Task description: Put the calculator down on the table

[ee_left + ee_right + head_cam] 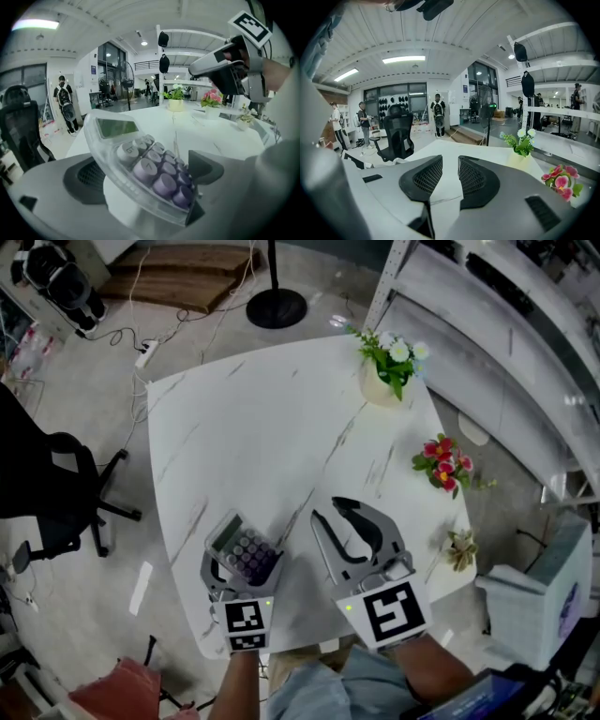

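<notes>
Calculator (242,551) left of right tool (327,509)

White marble table (272,437), flower vase (380,388), pink flowers (442,463)

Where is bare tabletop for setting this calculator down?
The table is bare across its left and middle, ahead of the calculator in the left gripper, up to the far edge. Crowded along the right edge: white flowers in a pot, pink flowers, small plant.
</notes>
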`<state>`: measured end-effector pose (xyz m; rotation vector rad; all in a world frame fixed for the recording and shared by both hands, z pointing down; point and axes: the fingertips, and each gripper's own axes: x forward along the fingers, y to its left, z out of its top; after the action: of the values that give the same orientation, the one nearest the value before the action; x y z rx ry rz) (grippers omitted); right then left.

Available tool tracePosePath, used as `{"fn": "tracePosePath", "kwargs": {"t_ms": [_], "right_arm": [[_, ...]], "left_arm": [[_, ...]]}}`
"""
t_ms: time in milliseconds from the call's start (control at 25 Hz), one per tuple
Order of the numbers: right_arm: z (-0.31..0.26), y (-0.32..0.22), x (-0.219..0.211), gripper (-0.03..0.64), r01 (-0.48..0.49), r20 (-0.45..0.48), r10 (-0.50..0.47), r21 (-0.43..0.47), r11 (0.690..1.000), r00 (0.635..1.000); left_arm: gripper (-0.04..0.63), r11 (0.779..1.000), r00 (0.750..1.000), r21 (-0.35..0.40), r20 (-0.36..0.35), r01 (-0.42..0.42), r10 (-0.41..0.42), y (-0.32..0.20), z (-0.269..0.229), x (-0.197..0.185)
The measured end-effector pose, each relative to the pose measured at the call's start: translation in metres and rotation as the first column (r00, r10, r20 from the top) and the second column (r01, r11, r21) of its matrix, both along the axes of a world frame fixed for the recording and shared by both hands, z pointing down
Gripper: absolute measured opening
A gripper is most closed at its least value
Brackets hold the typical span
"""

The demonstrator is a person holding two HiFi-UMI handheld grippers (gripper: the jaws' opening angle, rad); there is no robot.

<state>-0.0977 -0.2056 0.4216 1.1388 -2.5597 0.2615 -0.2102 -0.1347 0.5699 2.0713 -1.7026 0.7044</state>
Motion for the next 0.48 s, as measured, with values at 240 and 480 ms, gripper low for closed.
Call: {"fn": "tracePosePath", "kwargs": {"t_ms": [240, 480], "right_arm": [[0.001, 0.003, 0.004, 0.123, -0.015, -0.012, 0.015, -0.003, 1.000, 1.000], [0.005, 0.001, 0.008, 0.123, -0.033, -0.016, 0.033, -0.013, 0.999, 0.999]], "left_arm": [[0.541, 0.998, 0.996, 0.006, -0.060, -0.066, 0.066, -0.002, 0.003, 0.014], [0.557, 1.000, 0.999, -0.001, -0.049, -0.010, 0.009, -0.008, 0.003, 0.002]]}}
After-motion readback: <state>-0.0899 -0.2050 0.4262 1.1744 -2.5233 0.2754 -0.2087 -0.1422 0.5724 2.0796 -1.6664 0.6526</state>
